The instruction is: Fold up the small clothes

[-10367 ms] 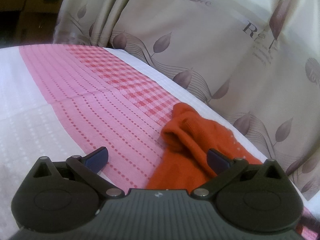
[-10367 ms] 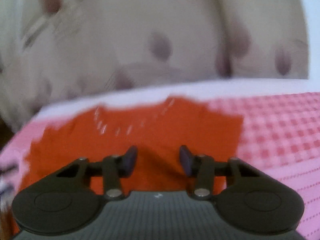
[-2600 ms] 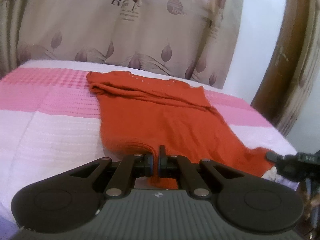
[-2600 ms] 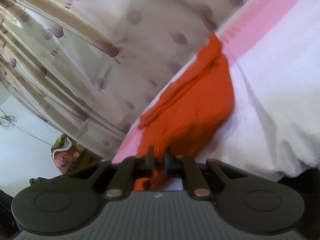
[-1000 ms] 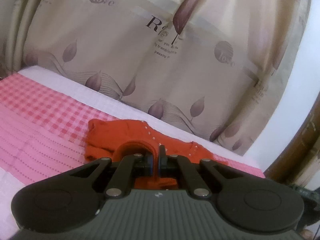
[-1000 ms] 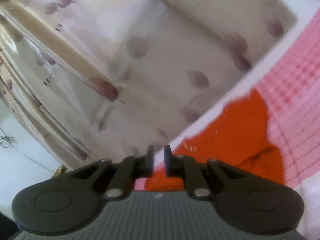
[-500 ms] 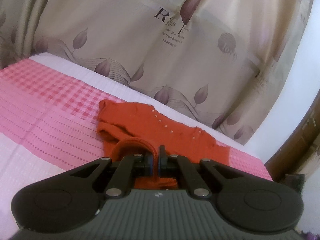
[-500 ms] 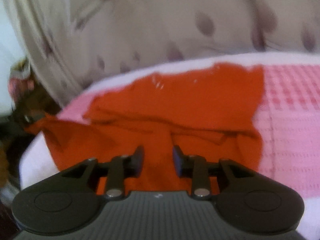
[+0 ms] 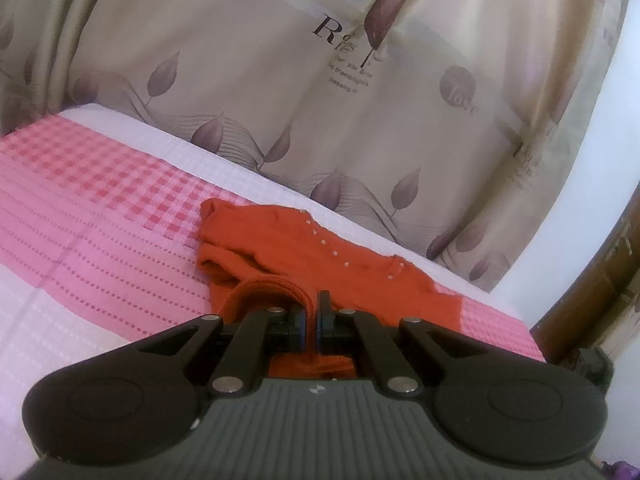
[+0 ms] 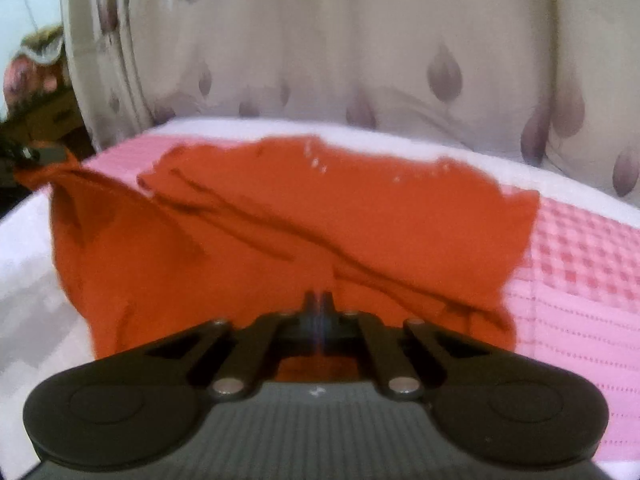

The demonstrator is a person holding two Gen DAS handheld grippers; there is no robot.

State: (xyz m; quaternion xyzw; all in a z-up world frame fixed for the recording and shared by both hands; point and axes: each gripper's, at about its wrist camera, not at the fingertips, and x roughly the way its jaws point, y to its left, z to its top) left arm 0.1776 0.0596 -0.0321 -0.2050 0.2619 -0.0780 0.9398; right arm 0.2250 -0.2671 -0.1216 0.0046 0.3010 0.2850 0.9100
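An orange knit top (image 9: 304, 248) with small studs lies crumpled near the far edge of the pink and white bedcover (image 9: 100, 220). My left gripper (image 9: 311, 314) is shut on a ribbed edge of it, which arches up from the jaws. In the right wrist view the orange top (image 10: 340, 220) spreads wide, one corner stretched left to the left gripper (image 10: 44, 155). My right gripper (image 10: 319, 300) hovers low over the near fold, its jaws closing tight together. No cloth shows between its pads.
A beige curtain (image 9: 360, 120) with leaf prints hangs right behind the bed. A brown wooden frame (image 9: 592, 280) stands at the right past the bed's corner. Blurred clutter (image 10: 36, 64) sits beyond the bed's left end in the right wrist view.
The right gripper let go of the top, rolled level, opened briefly and shut again over the near fold. The left gripper kept its grip and sank slightly.
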